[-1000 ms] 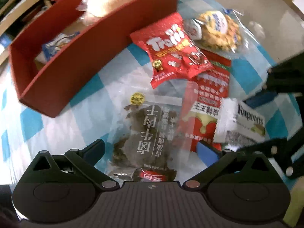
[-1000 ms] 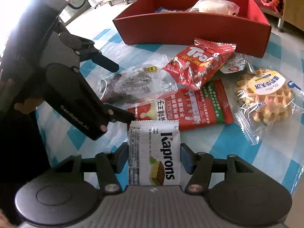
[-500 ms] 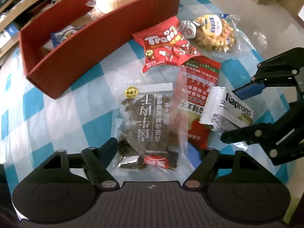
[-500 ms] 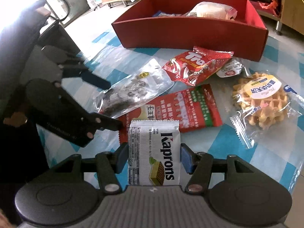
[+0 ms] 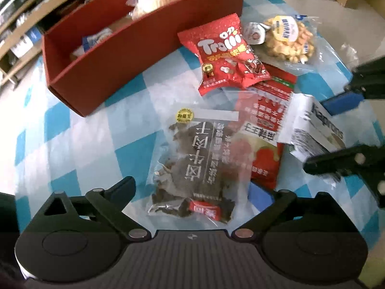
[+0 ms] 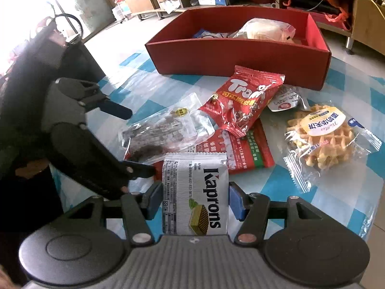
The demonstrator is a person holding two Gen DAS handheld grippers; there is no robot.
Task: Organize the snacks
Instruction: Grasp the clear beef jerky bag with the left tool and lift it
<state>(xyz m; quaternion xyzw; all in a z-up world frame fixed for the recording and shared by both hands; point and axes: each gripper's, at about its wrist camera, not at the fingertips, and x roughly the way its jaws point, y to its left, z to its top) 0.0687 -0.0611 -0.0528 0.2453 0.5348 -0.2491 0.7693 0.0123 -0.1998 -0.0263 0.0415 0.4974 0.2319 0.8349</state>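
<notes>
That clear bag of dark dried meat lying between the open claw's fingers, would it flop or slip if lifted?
The dried meat bag probably flops: its thin clear film wrinkles around loose pieces. It looks glossy, so likely slippery. Probably light, since it lies flat on the tablecloth.

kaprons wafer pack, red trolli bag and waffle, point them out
Kaprons wafer pack (image 6: 195,196), right wrist view, middle of its printed face
Red Trolli bag (image 5: 222,56), left wrist view, on the white logo
Waffle (image 6: 321,139), right wrist view, on the waffle grid

Bare checkered desk (image 5: 79,144) left of clear jerky bag (image 5: 197,166): free passage. Right side crowded: flat red packet (image 5: 267,130), Trolli bag (image 5: 226,55), waffle pack (image 6: 322,139) overlapping. Red box (image 6: 235,55) walls off far edge.
</notes>
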